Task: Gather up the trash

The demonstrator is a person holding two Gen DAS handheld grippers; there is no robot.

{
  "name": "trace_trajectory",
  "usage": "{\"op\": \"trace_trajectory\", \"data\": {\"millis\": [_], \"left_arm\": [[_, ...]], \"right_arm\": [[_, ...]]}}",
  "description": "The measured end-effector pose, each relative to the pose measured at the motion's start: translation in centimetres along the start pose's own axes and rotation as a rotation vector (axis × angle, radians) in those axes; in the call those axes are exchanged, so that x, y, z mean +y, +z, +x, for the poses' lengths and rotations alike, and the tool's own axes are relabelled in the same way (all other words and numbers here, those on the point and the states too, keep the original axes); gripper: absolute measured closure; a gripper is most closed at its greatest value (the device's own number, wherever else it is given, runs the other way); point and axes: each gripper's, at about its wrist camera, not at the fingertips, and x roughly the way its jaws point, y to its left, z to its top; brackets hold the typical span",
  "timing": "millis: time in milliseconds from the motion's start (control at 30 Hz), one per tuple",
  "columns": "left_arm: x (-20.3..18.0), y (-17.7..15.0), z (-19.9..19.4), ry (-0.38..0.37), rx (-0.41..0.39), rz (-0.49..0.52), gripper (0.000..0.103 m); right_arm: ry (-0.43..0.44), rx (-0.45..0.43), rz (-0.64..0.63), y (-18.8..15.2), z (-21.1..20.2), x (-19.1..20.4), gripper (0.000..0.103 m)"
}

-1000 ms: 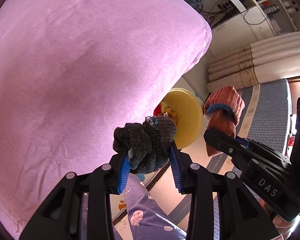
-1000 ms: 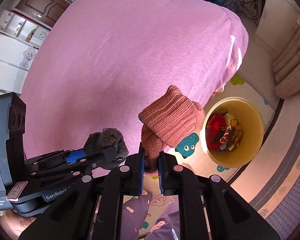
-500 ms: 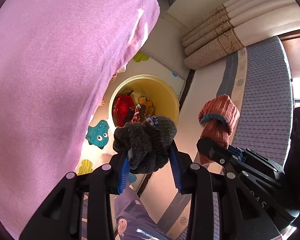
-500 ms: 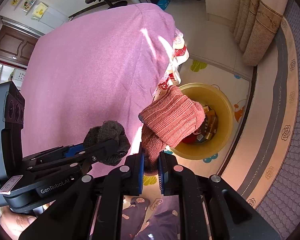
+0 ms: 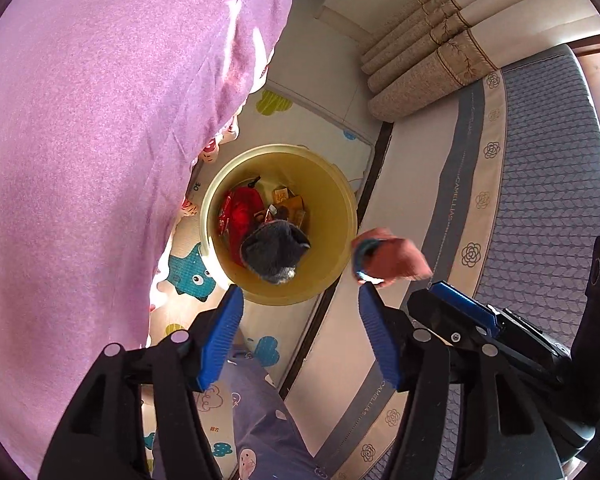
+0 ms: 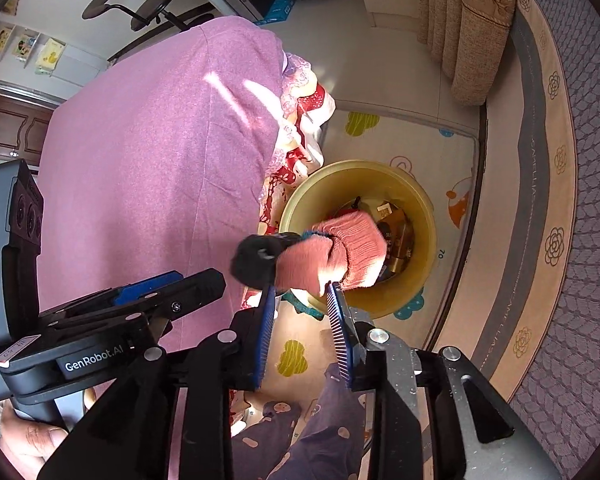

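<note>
The dark grey knitted sock [image 5: 276, 250] is seen over the round yellow plastic bin [image 5: 342, 216], clear of the wide-spread left gripper [image 5: 300, 300]; the pink ribbed sock [image 6: 332, 256] is seen just above the parted right gripper [image 6: 302, 292].

Bright daylight, sun streaks on pink cover [image 6: 160, 152], heavy fisheye warp, dark corners.

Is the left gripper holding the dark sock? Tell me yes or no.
No. The left gripper has its fingers spread wide with nothing between them, and the dark sock sits apart from them, over the yellow bin.
</note>
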Motion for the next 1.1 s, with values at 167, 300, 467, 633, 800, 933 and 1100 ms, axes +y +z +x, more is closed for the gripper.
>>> {"op": "trace_trajectory", "data": {"millis": [167,300,467,633,800,933,1100], "left_arm": [[0.4,-0.1,0.0,0.002,0.014,-0.002,0.043],[1.2,-0.3,-0.5,-0.006,0.011,-0.015,0.043],[2.2,-0.5,-1.8,-0.036,-0.009,-0.047,0.043],[4.7,-1.2,-4.4,-0.041,-0.059,-0.099,0.043],[9.1,-3.0,-7.0,-0.042,-0.104,-0.187,0.043],[13.7,-5.3,-9.3,-0.035,-0.146,-0.279,0.043],[19.8,-9.0,-11.8,-0.02,-0.189,-0.404,0.043]], "right_arm": [[-0.009,-0.001,0.0,0.1,-0.1,0.0,0.075],[-0.012,-0.005,-0.009,0.3,-0.3,0.7,0.075],[-0.007,0.001,-0.053,0.9,-0.5,2.9,0.075],[-0.008,0.001,-0.138,1.3,-0.9,6.8,0.075],[0.005,0.021,-0.253,1.2,-0.4,12.3,0.075],[0.015,0.048,-0.353,0.2,0.8,17.3,0.075],[0.037,0.104,-0.49,-2.8,3.0,24.1,0.075]]}}
